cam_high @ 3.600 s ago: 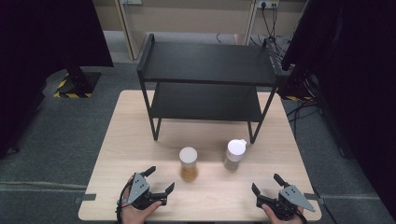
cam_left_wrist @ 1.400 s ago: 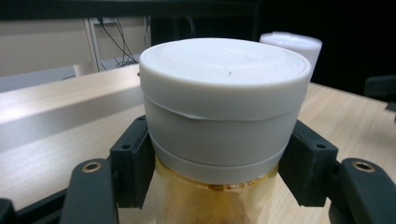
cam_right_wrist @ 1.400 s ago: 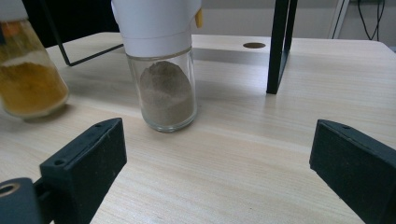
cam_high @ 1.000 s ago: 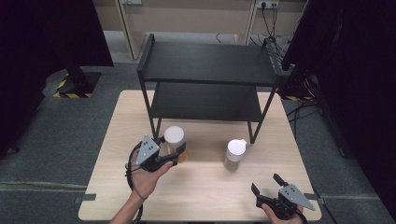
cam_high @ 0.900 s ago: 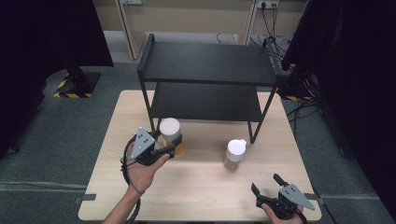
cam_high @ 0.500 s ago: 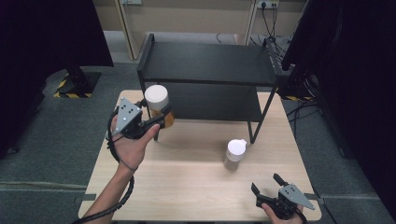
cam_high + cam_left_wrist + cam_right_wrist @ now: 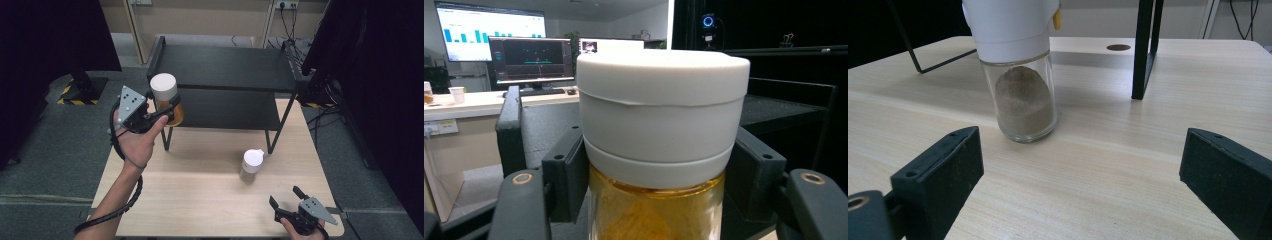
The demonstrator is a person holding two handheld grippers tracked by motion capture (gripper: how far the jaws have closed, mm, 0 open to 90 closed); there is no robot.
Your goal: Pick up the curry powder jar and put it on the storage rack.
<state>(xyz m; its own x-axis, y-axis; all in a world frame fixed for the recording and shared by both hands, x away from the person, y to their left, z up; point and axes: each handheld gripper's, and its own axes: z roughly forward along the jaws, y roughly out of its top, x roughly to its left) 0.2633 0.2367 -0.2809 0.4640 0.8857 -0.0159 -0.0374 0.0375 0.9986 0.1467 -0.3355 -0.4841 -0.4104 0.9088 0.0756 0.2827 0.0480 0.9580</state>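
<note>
Jar (image 7: 166,97), amber-filled, white-lidded, upright: clamped between left gripper (image 7: 170,107) jaws, level with shelf (image 7: 225,67) top tier just beyond; right gripper (image 7: 290,202) jaws wide, empty.

Left arm raised with its jaws clamped, right hand low with its jaws apart.

The left gripper (image 7: 167,107) is held up on an outstretched forearm that comes in from the bottom edge, grey plate on top, cable looping down along the arm, jaws pressed onto the jar (image 7: 166,97). The right gripper (image 7: 286,197) sits low at the near edge in the right hand (image 7: 300,227), jaws spread wide.
</note>
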